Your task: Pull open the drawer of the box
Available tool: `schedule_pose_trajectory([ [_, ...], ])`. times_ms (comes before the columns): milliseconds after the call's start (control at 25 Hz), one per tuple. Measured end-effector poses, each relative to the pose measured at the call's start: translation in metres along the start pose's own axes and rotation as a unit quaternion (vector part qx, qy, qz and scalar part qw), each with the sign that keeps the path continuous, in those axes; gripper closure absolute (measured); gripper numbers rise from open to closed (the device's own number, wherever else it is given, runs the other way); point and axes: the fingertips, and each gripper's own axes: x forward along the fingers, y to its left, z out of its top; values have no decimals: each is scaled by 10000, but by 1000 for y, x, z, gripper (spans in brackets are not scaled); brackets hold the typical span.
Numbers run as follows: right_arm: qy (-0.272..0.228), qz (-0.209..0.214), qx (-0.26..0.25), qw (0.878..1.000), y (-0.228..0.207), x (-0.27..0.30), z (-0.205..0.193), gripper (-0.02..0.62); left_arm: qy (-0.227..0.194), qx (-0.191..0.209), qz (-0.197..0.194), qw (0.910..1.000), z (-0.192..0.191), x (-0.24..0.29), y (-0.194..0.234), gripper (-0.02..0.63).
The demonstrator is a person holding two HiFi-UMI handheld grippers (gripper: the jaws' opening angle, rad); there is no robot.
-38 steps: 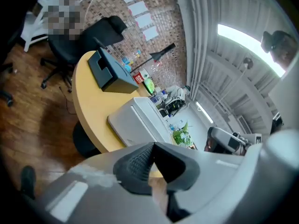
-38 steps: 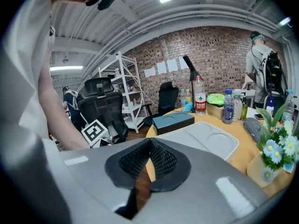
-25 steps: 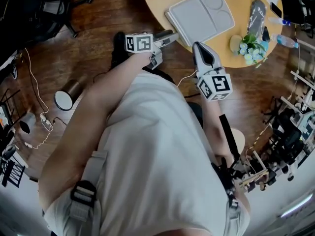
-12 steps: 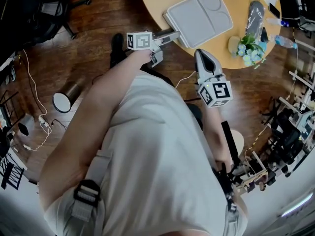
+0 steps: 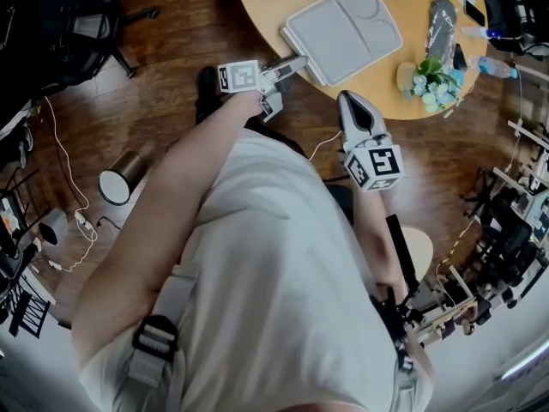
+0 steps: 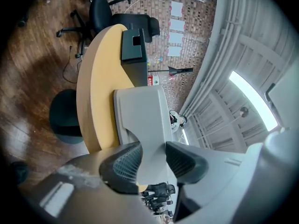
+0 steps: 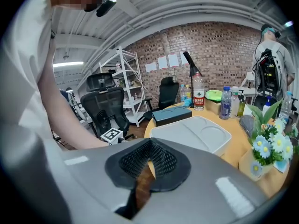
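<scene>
Squareness counts: left tool [image 6: 153, 161], closing on the near edge of the grey box [image 5: 347, 28], should pull straight back; right tool [image 7: 148, 164] is clenched, empty.

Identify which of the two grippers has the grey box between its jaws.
The left gripper: its jaws are closing on a tab of the grey box, whereas the right gripper has jaws shut on nothing.

Matt grey plastic box [image 5: 343, 31], smooth pale wooden table [image 5: 382, 75], glossy dark wood floor [image 5: 171, 67].
</scene>
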Motion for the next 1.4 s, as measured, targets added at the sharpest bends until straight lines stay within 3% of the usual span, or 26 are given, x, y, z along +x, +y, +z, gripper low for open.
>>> schedule_pose_trajectory([
  [240,-38,95,127,9999,4,2,-10,589,37,-72,125,9999,-6,-15,1,434],
  [400,-45,153,176,9997,11,3,-16,589,1,-364,-243,9990,-12,-22,-19,436],
  [520,-101,153,171,9997,17,5,-13,588,78,-223,171,9996,-14,-37,-7,437],
  [640,-162,118,176,9996,22,6,-10,588,54,-369,18,9993,-17,-42,-15,439],
  [760,-149,61,191,9997,26,6,-13,588,118,-299,292,9991,-20,-54,-4,440],
  [1120,-92,-95,243,9996,59,5,-21,589,305,-325,331,9985,-32,-94,-6,440],
  [1400,-100,-135,229,9996,91,3,-24,589,306,-527,-222,9979,-39,-116,-32,440],
])
